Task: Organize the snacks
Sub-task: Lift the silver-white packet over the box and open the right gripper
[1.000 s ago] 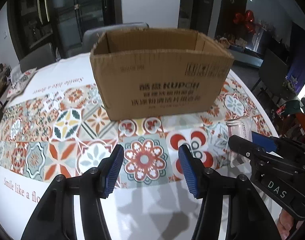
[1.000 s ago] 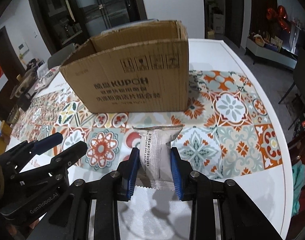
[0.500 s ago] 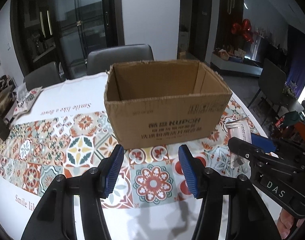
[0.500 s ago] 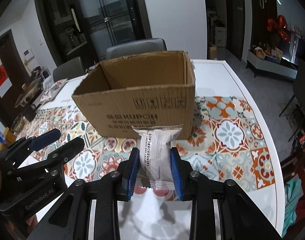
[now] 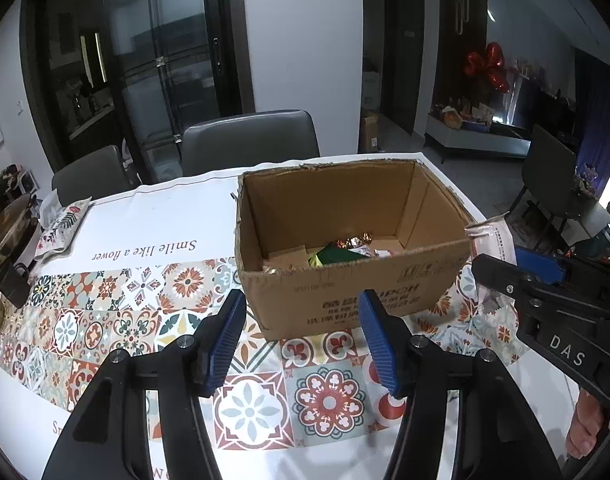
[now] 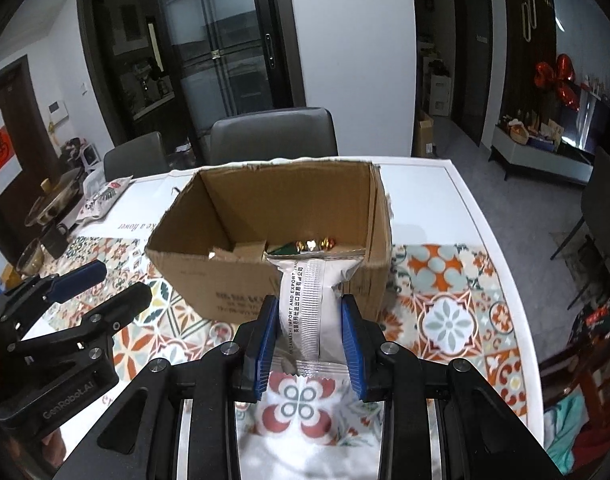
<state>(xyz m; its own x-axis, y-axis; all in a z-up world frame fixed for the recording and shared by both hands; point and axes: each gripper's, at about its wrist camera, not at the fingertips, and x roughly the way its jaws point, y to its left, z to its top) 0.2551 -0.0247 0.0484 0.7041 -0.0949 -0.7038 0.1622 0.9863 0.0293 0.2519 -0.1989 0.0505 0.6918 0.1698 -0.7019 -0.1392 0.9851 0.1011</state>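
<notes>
Patterned tiles cover the dining surface [image 6: 449, 312] where an open cardboard box [image 6: 241, 280] already holds a few wrapped sweets [image 6: 315, 244]. Jaws of the right gripper [image 6: 309, 336] are clenched on a white snack packet [image 6: 311, 300] held just short of the box's near wall, while the left gripper [image 5: 301, 328] hangs released and empty. Delivery looks to be the step in hand; next the packet likely needs carrying over the rim before release.

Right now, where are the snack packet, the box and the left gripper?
Snack packet [image 6: 309, 304], right wrist view, on its printed seam.
Box [image 5: 345, 292], left wrist view, on its front wall.
Left gripper [image 5: 303, 340], left wrist view, midway between its fingers.
</notes>
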